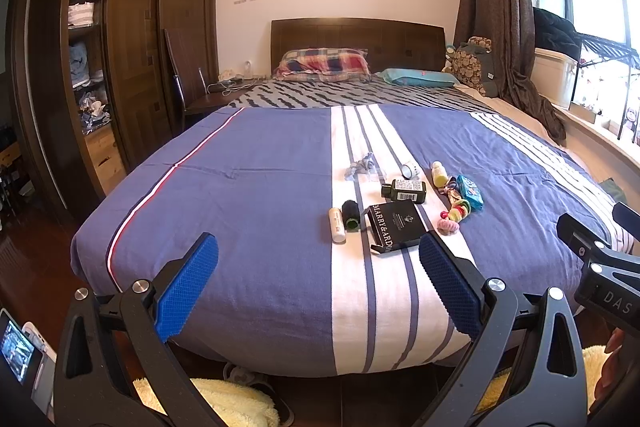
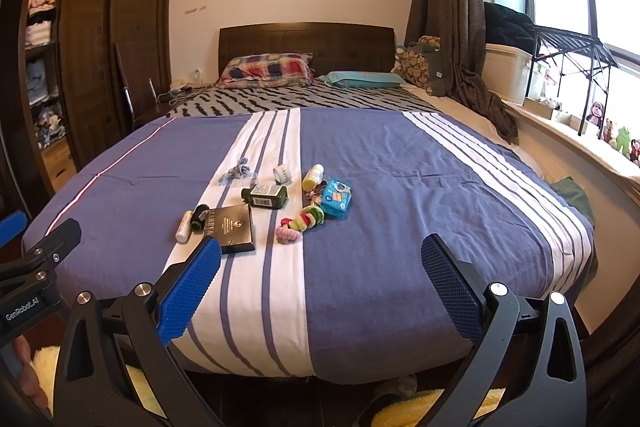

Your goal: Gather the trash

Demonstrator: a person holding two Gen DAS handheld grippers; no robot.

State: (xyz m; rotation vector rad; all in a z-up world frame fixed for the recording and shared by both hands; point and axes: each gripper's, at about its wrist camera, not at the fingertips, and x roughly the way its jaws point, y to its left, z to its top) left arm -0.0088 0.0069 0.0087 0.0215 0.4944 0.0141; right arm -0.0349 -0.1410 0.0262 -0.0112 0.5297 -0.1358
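Observation:
Small items lie clustered on the blue and white striped bedspread (image 1: pixel 260 187) (image 2: pixel 400 187): a black box (image 1: pixel 394 225) (image 2: pixel 232 225), a dark green bottle (image 1: pixel 404 190) (image 2: pixel 265 195), a white tube (image 1: pixel 337 225) (image 2: pixel 183 226), a black roll (image 1: pixel 351 215), a crumpled wrapper (image 1: pixel 362 167) (image 2: pixel 236 171), a tape roll (image 1: pixel 410 169) (image 2: pixel 282 173), a yellow bottle (image 1: pixel 439 174) (image 2: pixel 313 177), a blue tissue pack (image 1: pixel 470 191) (image 2: pixel 336 199) and hair ties (image 1: pixel 454 215) (image 2: pixel 302 221). My left gripper (image 1: pixel 318 257) and right gripper (image 2: pixel 320 259) hover open and empty at the foot of the bed.
A wooden wardrobe (image 1: pixel 132 27) with open shelves stands left, beside a chair (image 1: pixel 184 79). Pillows (image 1: pixel 324 63) and the headboard (image 1: pixel 356 39) are at the far end. Curtain (image 2: pixel 452 7), window sill with toys (image 2: pixel 616 139) and a drying rack (image 2: pixel 568 51) line the right. Slippers and a yellow rug (image 1: pixel 236 399) lie below.

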